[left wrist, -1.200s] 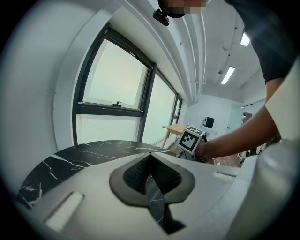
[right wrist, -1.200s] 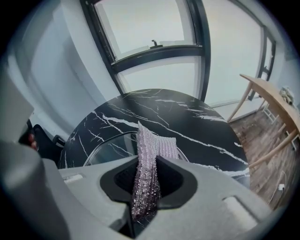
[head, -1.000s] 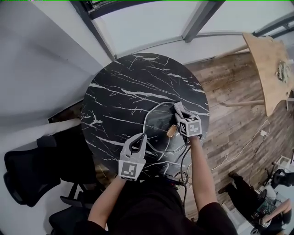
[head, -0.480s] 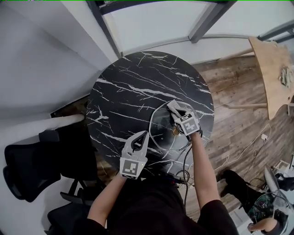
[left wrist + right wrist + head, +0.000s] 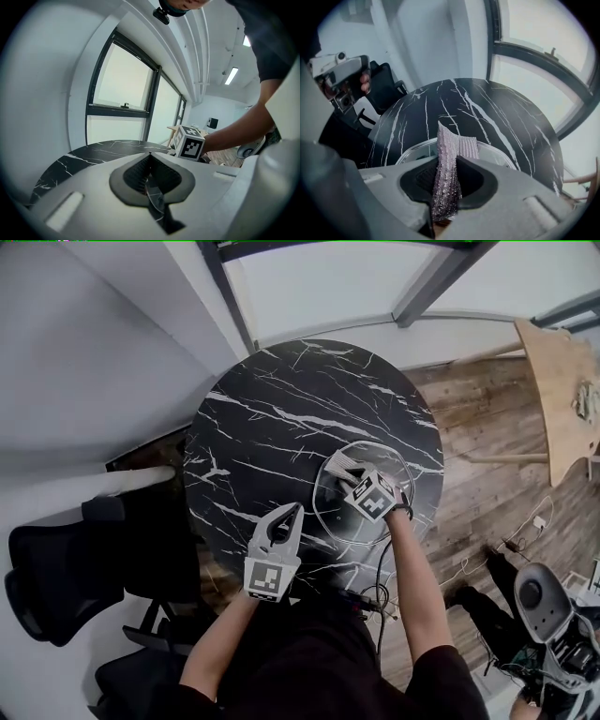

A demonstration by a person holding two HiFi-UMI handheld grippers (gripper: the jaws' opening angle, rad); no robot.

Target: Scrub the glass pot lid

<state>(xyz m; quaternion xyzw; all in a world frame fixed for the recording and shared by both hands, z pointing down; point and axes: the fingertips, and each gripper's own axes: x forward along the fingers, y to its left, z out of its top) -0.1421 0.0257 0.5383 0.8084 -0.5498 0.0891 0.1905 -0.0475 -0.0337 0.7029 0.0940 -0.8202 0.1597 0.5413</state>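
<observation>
A round black marble surface (image 5: 272,418) with white veins stood on brown plank floor (image 5: 487,427) beside a dark-framed window (image 5: 122,89). The round glass pot lid (image 5: 398,465) lay flat near the surface's right edge. The right tool (image 5: 342,472), its cube (image 5: 374,499) bearing black-and-white square markers, clamped a glittery grey scouring pad (image 5: 449,164) upright above the lid. The left tool (image 5: 289,517) was closed on a glassy sliver, apparently the lid's rim.

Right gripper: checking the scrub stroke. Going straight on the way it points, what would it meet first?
Probably the glass lid: the right gripper, shut on a silvery scrub cloth, points low across it, so the cloth's tip would touch glass first. Depth is unclear; black marble table lies beyond.
</observation>
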